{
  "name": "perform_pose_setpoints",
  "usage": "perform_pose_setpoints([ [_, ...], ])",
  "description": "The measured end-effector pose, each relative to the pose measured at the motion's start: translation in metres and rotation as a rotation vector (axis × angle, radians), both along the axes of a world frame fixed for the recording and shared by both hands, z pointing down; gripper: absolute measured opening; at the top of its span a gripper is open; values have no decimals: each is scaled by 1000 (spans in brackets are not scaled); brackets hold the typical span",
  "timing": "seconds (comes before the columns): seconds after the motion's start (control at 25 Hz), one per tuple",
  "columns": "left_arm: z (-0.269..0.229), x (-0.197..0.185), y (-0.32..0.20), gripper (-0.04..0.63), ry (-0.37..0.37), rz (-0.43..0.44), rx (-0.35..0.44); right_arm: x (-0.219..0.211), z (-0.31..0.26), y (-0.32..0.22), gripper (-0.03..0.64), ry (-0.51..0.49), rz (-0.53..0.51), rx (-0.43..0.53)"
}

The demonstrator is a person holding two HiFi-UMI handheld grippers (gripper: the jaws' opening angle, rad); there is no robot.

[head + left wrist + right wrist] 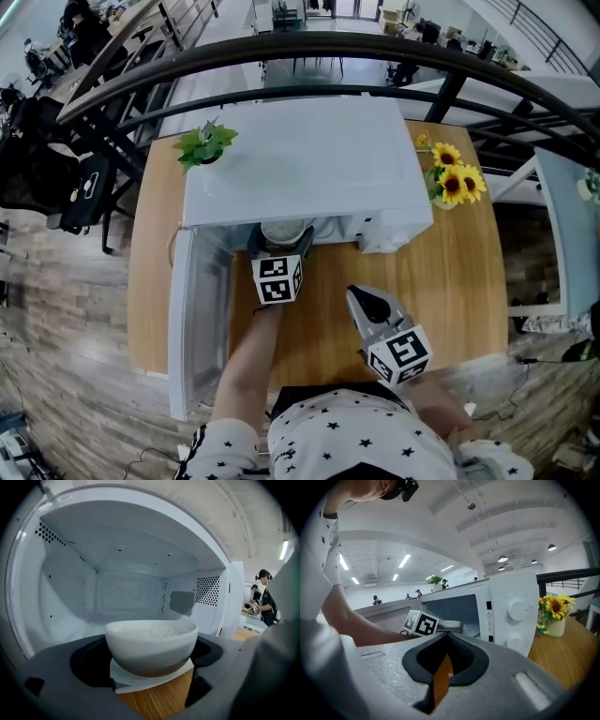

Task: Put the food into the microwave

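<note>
Smooth white bowl (150, 648), soft satin sheen. Microwave (309, 159) casing glossy white, cavity walls smooth. Surface (459, 281) shows matt wood grain. Right tool (444, 641): grainy, matt grey plastic.

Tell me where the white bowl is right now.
The white bowl is gripped in the left tongs, centre of the left gripper view, at the open mouth of the microwave.

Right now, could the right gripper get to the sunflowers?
Probably yes. The right gripper is shut and empty over bare table, in front of the microwave. The sunflowers stand beside the microwave's right end, and nothing shows between them. The left gripper holds the bowl, out of the way.
</note>
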State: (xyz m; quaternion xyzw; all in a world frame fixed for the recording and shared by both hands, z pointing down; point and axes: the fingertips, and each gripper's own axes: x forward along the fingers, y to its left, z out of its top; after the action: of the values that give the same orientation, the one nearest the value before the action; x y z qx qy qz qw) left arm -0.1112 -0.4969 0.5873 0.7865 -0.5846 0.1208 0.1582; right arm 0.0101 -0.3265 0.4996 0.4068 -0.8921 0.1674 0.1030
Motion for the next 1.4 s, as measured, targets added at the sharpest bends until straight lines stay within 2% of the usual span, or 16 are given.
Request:
perform_pose_setpoints([
  [0.56, 12, -4, -7, 489, -44, -4, -24, -5, 6, -7, 5, 1, -2, -13],
  [0.92, 19, -2, -9, 489, -140, -1, -94, -6, 1, -7, 5, -7, -9, -3],
  [1.4, 17, -3, -8, 489, -139, -14, -84, -3, -2, -2, 5, -10, -11, 6],
])
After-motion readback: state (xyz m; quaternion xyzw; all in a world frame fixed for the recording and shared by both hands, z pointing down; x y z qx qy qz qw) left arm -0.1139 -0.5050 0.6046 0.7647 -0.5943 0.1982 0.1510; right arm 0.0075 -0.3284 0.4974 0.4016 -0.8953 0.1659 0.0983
